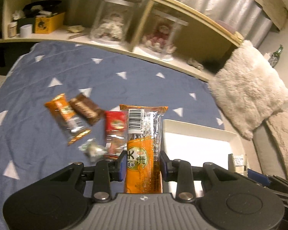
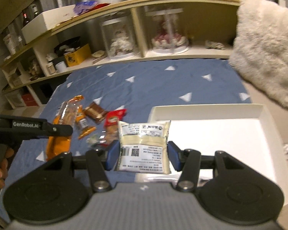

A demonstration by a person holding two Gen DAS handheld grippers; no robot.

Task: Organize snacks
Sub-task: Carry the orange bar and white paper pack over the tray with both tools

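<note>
Both grippers are raised above the blue bedspread (image 1: 48, 67), a soft cloth printed with scattered white triangles.

Left gripper (image 1: 142, 164): jaws clamped on a long orange packet (image 1: 142, 153), glossy film with a clear window and a barcode near its top end. The packet stands upright between the blue pads.

Right gripper (image 2: 142, 155): jaws clamped on a cream packet (image 2: 144, 145), squarish, flat, pillow-shaped, with a white printed label and a QR code. It sits just left of the white box (image 2: 220, 134) front corner.

White box: rectangular, shallow, smooth straight walls, bare pale floor, count 1. It lies at the bedspread's near right edge.

Loose snacks on the bedspread, all to the left of the white box, count 4:
- orange-and-clear wrapper (image 1: 67, 118), long, shiny, farthest from the box.
- brown wrapper (image 1: 86, 111), short bar shape, touching the orange one's side.
- red packet (image 1: 115, 126), crinkled film, nearest the box.
- small pale twisted sweet (image 1: 93, 149), blurred, in front of the red packet.

Behind the bedspread, beyond the white box: a wooden shelf (image 2: 163, 2) with open compartments; 2 clear cylindrical cases hold blurred figurines.

A fluffy white cushion (image 2: 265, 48), shaggy pile, leans at the shelf's right end, above the white box.

A person's fingers (image 2: 2, 168) wrap the left gripper's handle.
</note>
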